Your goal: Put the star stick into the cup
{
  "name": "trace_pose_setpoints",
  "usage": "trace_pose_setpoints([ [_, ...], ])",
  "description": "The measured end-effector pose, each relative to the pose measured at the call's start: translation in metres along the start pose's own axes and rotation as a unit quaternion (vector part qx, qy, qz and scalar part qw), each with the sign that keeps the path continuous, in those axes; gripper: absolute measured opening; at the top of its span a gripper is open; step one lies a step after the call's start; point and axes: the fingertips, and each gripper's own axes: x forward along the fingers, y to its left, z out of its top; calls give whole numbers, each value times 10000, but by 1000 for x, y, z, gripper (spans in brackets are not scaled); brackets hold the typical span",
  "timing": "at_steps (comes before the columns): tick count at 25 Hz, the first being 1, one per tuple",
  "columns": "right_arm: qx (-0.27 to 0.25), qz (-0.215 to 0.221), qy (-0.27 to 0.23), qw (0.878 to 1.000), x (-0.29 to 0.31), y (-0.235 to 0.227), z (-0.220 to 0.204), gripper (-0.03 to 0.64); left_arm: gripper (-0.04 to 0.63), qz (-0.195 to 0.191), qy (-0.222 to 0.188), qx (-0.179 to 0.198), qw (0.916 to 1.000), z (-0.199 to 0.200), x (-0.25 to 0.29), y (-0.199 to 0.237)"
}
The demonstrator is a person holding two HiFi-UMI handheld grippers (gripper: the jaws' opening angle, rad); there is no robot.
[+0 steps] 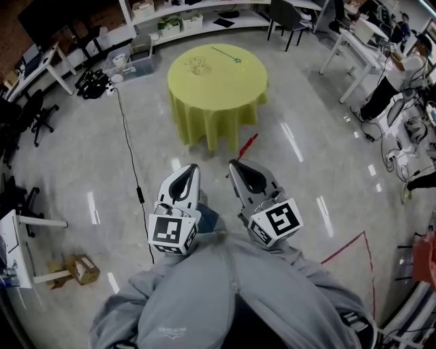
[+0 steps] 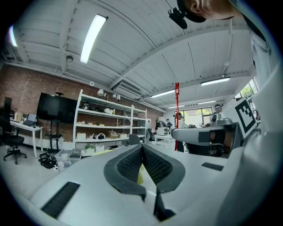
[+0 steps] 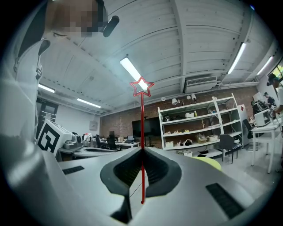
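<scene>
My right gripper [image 3: 142,150] is shut on a thin red star stick [image 3: 142,114]. The stick stands up from the jaws, with its outlined star [image 3: 141,86] at the top. In the head view the same red stick [image 1: 246,145] pokes forward past the right gripper [image 1: 234,163]. My left gripper [image 1: 191,168] is held beside it, and its jaws [image 2: 142,148] are shut with nothing between them. Far ahead stands a round table with a yellow cloth [image 1: 218,92]. On it are a pale cup [image 1: 198,66] and a green star stick [image 1: 226,54]. Both grippers are well short of the table.
A black cable [image 1: 129,153] runs across the glossy floor left of the table. Shelves [image 1: 197,17] and bins [image 1: 133,61] line the far wall. White desks [image 1: 354,48] and office chairs [image 1: 286,17] stand to the right. A cardboard box [image 1: 80,268] lies near left, and red floor tape [image 1: 354,245] near right.
</scene>
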Motion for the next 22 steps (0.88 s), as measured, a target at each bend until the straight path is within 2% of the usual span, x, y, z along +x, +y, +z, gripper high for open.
trace_pose_setpoints([
  [6,-12,-107,59,9999,66,-26,-9,34,17,-125,-32,-22,9999,-1,48,55],
  [15,99,-414,139,9990,189,-87,-18,34,17,-505,163,30,9986,-1,147,148],
  [22,183,-720,213,9970,247,-126,-23,34,17,-810,238,-31,9964,-1,207,193],
])
